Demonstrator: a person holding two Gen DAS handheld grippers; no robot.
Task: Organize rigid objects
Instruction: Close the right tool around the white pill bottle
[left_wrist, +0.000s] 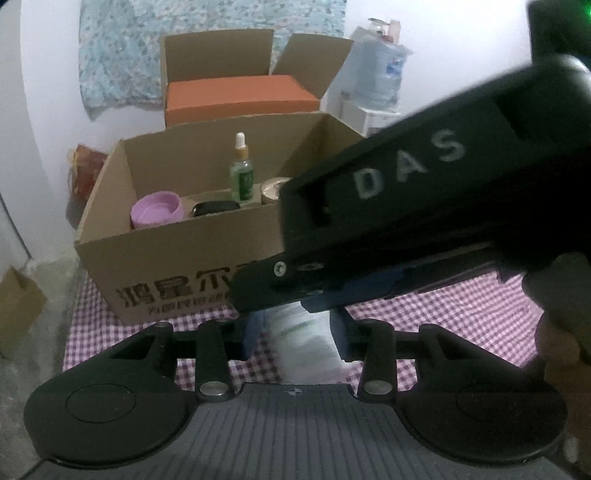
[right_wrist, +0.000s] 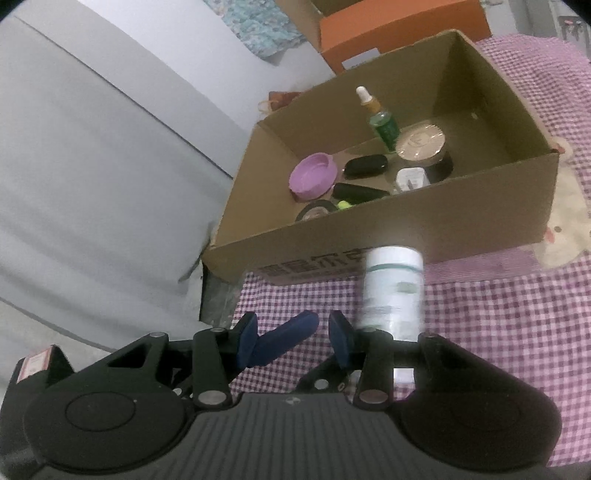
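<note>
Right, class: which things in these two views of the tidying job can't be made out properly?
- Left wrist view: the right gripper crosses the frame, hiding the top of the white plastic bottle and the right end of the brown cardboard box.
- Right wrist view: the bottle's label is blurred and unreadable.
- Right wrist view: the box's near wall cuts off the black tape roll.
- Both views: the box's printed lettering is partly covered.
</note>
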